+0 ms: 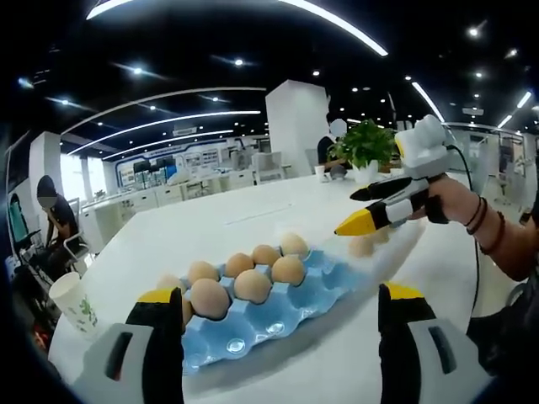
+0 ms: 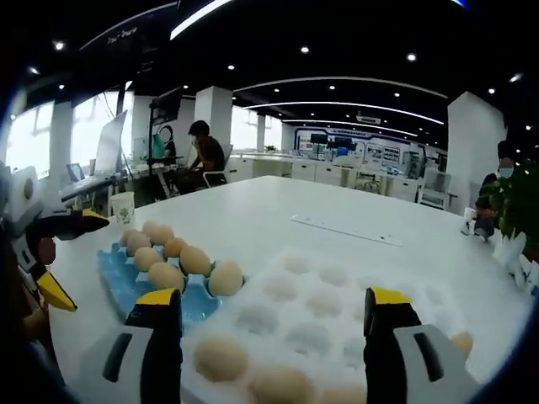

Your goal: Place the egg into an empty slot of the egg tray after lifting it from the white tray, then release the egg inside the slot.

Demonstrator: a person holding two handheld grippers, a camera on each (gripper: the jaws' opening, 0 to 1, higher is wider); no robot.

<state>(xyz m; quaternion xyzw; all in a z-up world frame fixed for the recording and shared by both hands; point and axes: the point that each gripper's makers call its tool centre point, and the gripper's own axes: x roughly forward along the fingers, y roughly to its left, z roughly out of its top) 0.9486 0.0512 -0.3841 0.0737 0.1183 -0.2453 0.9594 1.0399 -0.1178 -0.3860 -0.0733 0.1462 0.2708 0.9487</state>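
Eggs (image 2: 221, 357) lie in the white tray (image 2: 337, 295), beside the blue egg tray (image 1: 278, 307) holding further eggs. Right gripper (image 2: 274, 324) hovers over the white tray, jaws spread, gripping nothing. Left gripper (image 1: 278, 324), likewise spread, faces the egg tray.

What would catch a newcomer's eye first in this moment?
The blue egg tray on the white table, eggs filling its far rows and its near slots bare. Beside it lies the white tray with a few eggs at its near edge. The right gripper hangs open above that tray; the left gripper is open too.
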